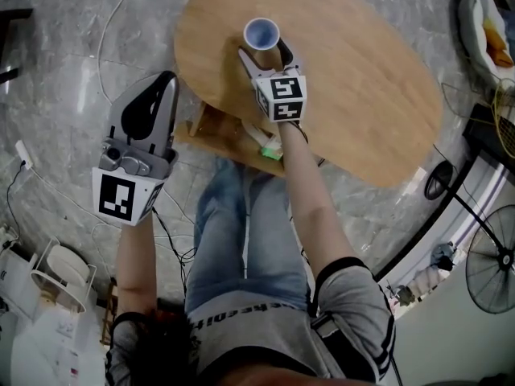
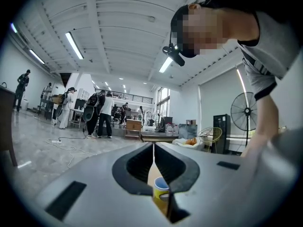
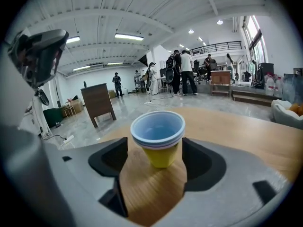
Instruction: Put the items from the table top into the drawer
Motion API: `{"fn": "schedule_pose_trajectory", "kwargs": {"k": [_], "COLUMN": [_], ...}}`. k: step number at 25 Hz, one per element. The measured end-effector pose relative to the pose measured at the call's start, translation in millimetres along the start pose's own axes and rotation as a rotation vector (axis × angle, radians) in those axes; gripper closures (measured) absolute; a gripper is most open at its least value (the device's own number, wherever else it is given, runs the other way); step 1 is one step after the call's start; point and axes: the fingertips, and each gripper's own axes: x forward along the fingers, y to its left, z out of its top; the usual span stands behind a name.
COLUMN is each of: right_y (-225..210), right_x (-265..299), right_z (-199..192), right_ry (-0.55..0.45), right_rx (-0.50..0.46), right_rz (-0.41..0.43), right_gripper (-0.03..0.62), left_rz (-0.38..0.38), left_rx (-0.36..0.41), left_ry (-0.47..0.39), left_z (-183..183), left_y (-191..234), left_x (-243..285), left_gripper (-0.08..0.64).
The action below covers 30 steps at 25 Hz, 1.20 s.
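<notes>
An oval wooden table (image 1: 362, 95) stands on a grey marbled floor (image 1: 64, 55) in a big white hall lit by ceiling strip lights. The yellow cup (image 3: 158, 138), blue inside, stands upright on the table toward the person's side, long axis vertical, mouth up. The right gripper (image 3: 156, 150) is released, its jaws spread either side of the cup. The left gripper (image 2: 154, 148), beside the table over the floor, is clenched on nothing.

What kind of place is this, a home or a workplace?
Probably a large open workshop or lab hall, not a home: a high white ceiling with strip lights, a wide polished stone floor, and several people gathered at the far end.
</notes>
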Motion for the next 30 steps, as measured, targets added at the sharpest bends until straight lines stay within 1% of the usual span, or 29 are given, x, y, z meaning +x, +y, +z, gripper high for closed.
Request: {"fn": "schedule_pose_trajectory", "kwargs": {"k": [2, 3, 4, 6, 8, 14, 17, 20, 22, 24, 28, 30], "right_y": [-2, -4, -6, -8, -7, -4, 3, 14, 21, 29, 46, 55], "right_x": [5, 6, 6, 5, 0, -33, -52, -72, -87, -103, -132, -146], "right_z": [3, 5, 7, 12, 15, 27, 34, 38, 40, 41, 37, 31], "right_ry": [-0.006, -0.010, -0.013, -0.020, -0.029, -0.080, -0.108, -0.122, -0.128, -0.134, -0.139, -0.137], "right_rx": [-0.004, -0.005, -0.007, -0.011, -0.014, 0.014, 0.019, -0.003, -0.019, -0.030, -0.053, -0.057], "right_rz": [-0.016, -0.025, -0.031, -0.036, -0.030, 0.003, 0.033, 0.076, 0.108, 0.142, 0.209, 0.236], "right_gripper": [0.250, 0.259, 0.282, 0.288, 0.307, 0.313, 0.313, 0.313, 0.312, 0.311, 0.311, 0.311], "left_rz": [0.005, 0.007, 0.008, 0.012, 0.016, 0.040, 0.057, 0.092, 0.108, 0.133, 0.171, 0.194], "left_rx": [-0.001, -0.001, -0.001, -0.001, 0.001, 0.009, 0.019, 0.019, 0.024, 0.023, 0.031, 0.032], "left_ry": [0.005, 0.005, 0.004, -0.001, -0.006, -0.036, -0.013, -0.036, -0.034, -0.055, -0.069, -0.090], "left_z": [-2, -3, -3, -3, -2, 12, 9, 17, 18, 25, 30, 37], "left_y": [1, 1, 1, 1, -1, -17, -25, -35, -45, -54, -74, -83], "left_x": [-2, -3, -4, -6, -8, -13, -22, -27, -35, -38, -53, -59], "left_gripper": [0.548, 0.548, 0.548, 0.548, 0.548, 0.548, 0.548, 0.548, 0.548, 0.548, 0.548, 0.548]}}
